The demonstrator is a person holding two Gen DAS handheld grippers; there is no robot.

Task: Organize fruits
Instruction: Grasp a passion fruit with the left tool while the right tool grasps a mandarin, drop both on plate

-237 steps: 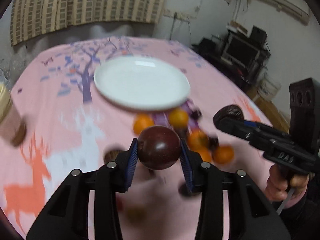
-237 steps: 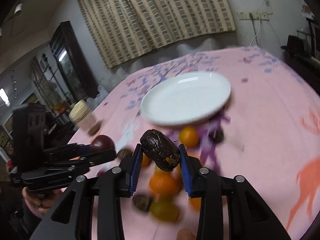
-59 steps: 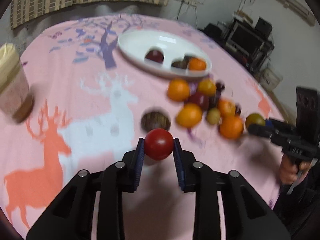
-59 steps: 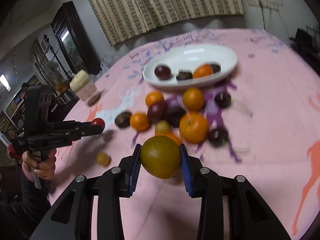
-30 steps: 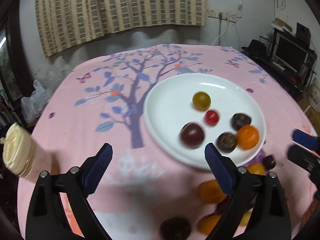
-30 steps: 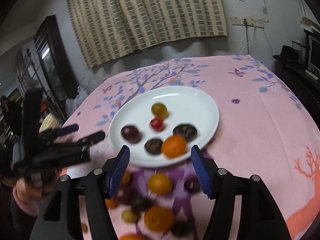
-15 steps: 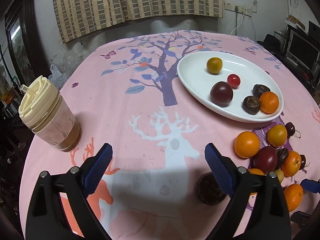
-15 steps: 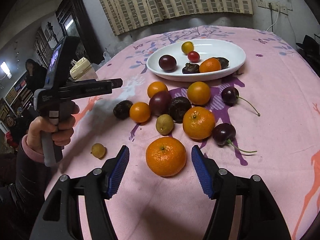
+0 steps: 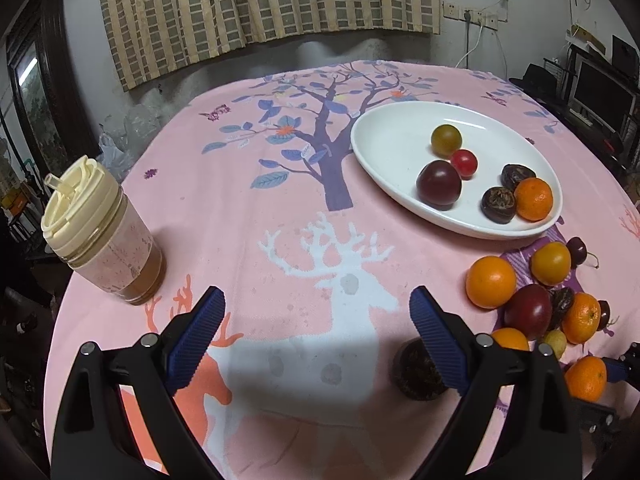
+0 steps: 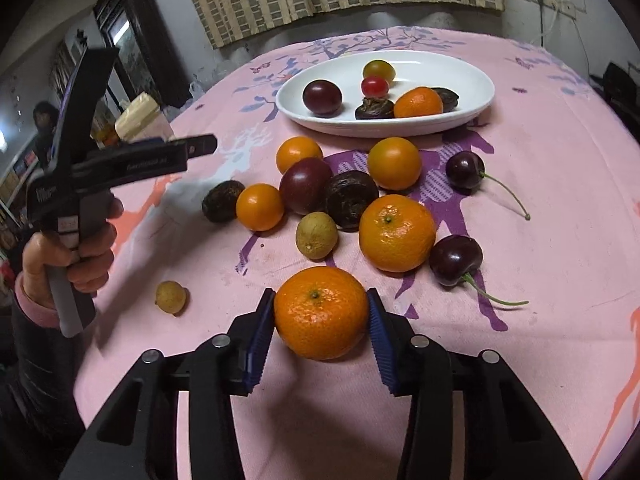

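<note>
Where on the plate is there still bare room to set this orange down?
The plate's right end, beyond the dark fruit and orange, is bare, and so is its far rim behind the yellowish fruit. The near middle is crowded: plum, tomato, dark fruits.

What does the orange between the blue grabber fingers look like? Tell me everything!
The mandarin orange is round and a bit flattened, bright orange with dimpled, shiny peel and a small green stem spot facing up. It sits between the ribbed blue pads of the right gripper, which press against both its sides. Below it is the pink tablecloth; whether it rests on the cloth or is lifted is unclear. No other fruit touches it.
</note>
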